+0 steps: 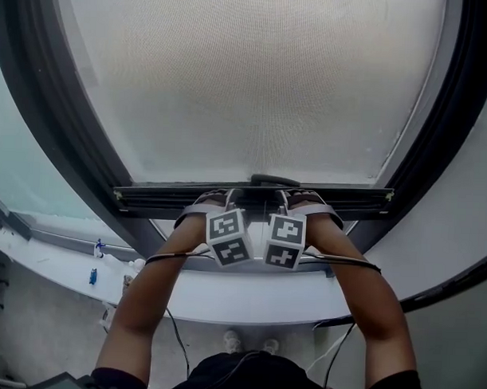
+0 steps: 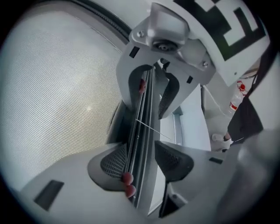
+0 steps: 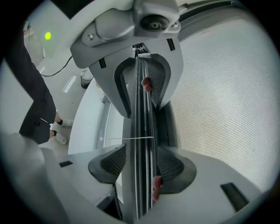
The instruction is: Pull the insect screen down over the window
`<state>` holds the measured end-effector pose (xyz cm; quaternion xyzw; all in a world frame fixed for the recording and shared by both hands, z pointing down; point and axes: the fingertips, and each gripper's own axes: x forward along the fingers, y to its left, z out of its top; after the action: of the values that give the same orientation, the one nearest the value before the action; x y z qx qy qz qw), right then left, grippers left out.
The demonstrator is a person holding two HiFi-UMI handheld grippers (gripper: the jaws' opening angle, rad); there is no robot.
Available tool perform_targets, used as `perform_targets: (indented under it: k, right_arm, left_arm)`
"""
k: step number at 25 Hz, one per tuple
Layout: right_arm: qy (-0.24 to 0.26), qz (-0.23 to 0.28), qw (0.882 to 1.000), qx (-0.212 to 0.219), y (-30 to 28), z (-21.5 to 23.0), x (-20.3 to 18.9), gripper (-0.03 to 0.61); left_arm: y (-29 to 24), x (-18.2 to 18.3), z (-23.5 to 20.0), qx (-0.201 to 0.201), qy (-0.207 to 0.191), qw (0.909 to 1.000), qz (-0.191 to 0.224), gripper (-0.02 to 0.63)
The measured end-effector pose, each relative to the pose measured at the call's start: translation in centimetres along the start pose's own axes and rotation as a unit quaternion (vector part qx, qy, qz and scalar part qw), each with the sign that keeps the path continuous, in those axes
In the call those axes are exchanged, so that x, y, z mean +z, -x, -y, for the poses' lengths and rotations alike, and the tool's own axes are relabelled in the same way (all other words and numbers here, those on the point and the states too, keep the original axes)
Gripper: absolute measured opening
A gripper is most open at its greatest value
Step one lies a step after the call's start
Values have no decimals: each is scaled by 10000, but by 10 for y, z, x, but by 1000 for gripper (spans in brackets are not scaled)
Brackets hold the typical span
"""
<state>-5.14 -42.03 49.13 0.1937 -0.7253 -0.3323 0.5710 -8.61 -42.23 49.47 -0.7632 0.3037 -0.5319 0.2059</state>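
The insect screen point(image 1: 255, 78) is stretching as a pale, fine mesh across nearly the whole window opening, and its dark bottom bar point(image 1: 148, 199) is sitting low, just above the white counter point(image 1: 248, 297) that is running along the foot of the window. The dark window frame point(image 1: 55, 119) is curving up both sides of the mesh, and frosted greenish glass point(image 1: 13, 158) is showing beyond it on the left.

Both arms are reaching forward side by side to the middle of the bar. The left hand-held gripper point(image 1: 219, 201) is pinching the bottom bar: in the left gripper view point(image 2: 142, 161) the bar is passing straight between its two ribbed pads point(image 2: 114, 161), with the mesh filling the left of that view. The right hand-held gripper point(image 1: 299, 201) is clamping the same bar just beside it, and in the right gripper view point(image 3: 141, 165) its pads point(image 3: 171, 166) are pressing on either side of the bar while the mesh is filling the right.

Small bottles point(image 1: 93, 276) are standing on the counter at the left. Below it, a pale grey floor is showing, with the person's shoes point(image 1: 250, 341) on it and thin cables point(image 1: 175, 331) trailing down.
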Motion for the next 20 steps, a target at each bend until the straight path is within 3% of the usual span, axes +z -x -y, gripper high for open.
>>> perform_targets:
  k: [20]
  right_arm:
    - [21,-50,9999,122,-27,-28,-7,224]
  left_arm:
    - [-26,-12,24,-101,233,9997,-57,202]
